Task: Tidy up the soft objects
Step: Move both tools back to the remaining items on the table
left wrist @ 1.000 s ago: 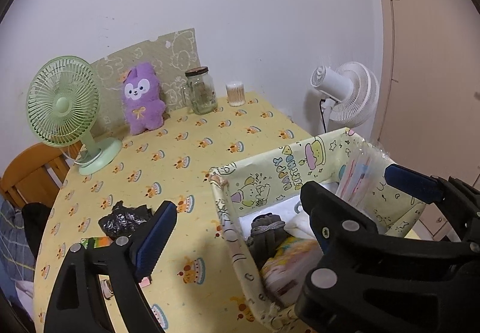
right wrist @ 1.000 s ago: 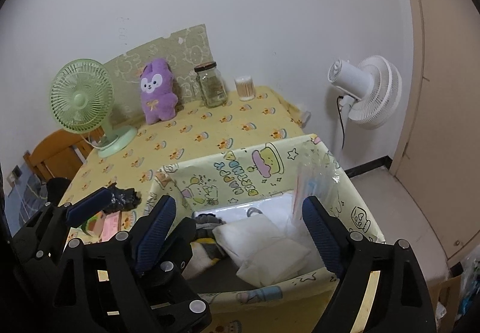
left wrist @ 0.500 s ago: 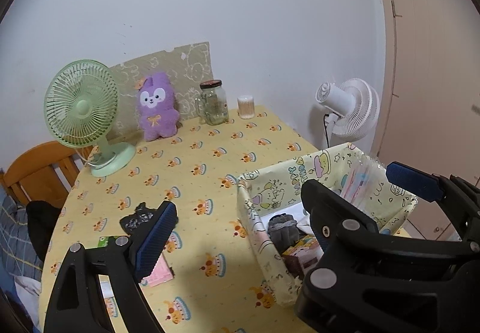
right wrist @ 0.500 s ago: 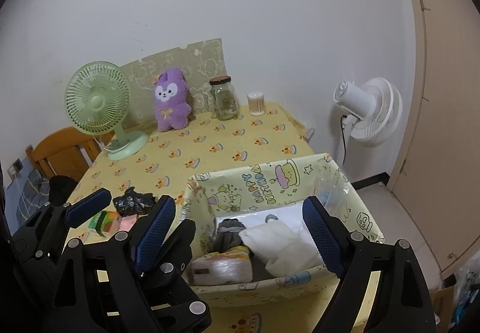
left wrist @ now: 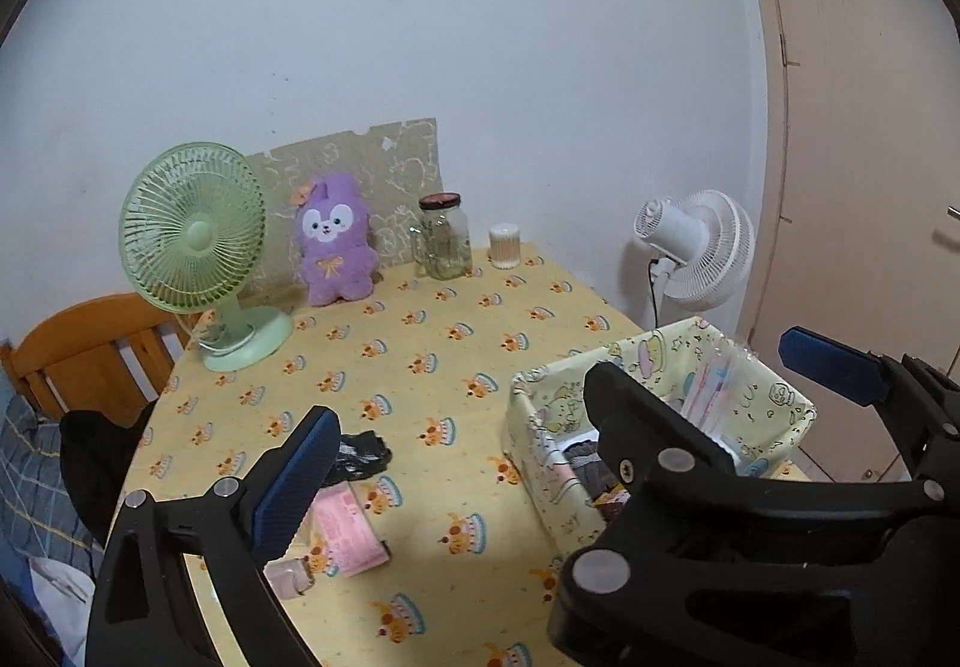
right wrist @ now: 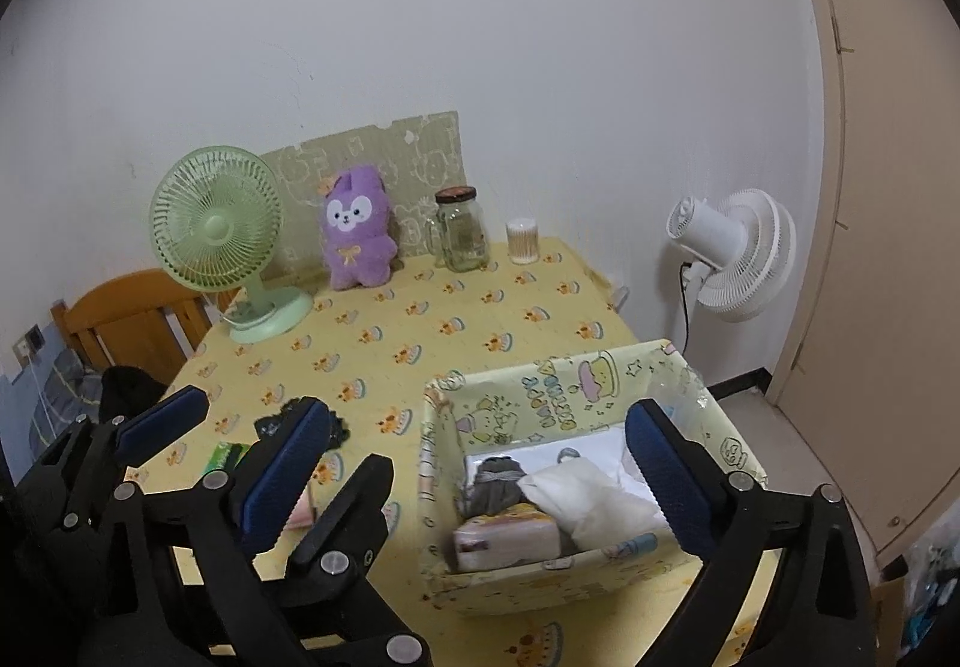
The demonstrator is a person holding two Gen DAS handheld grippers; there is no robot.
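Right at the near edge, the left gripper [right wrist: 291,430] and right gripper [right wrist: 477,409] hung interleaved, one finger of the right sitting between the left's two, so to my eye the first job was to draw them apart before either went down again. Both sets of jaws had just been opening and stood as wide as they go, with nothing between the pads and nothing touched. Just beyond the left one lay what looked like the leftovers: a pink pack [left wrist: 348,532] flat on the table [right wrist: 420,307], a green packet [right wrist: 225,454] beside it and a crumpled black bundle [left wrist: 360,451] a little further out. I'd have come in low over the pink pack, straddled its middle, squeezed only until it gave, then lifted well clear before swinging right, because the box's walls looked floppy and easy to snag. The box [right wrist: 576,385] sat near the table's right side, ahead of the right gripper, holding a wrapped tissue pack [right wrist: 507,538], a grey roll [right wrist: 495,487] and a white pouch [right wrist: 591,499], with room left toward the back. Further off, against the wall, the purple plush [right wrist: 357,235] stood upright between the green fan [right wrist: 219,232] and the jar [right wrist: 462,235], a soft thing too, well apart from the box. I couldn't tell whether it was meant to go in.
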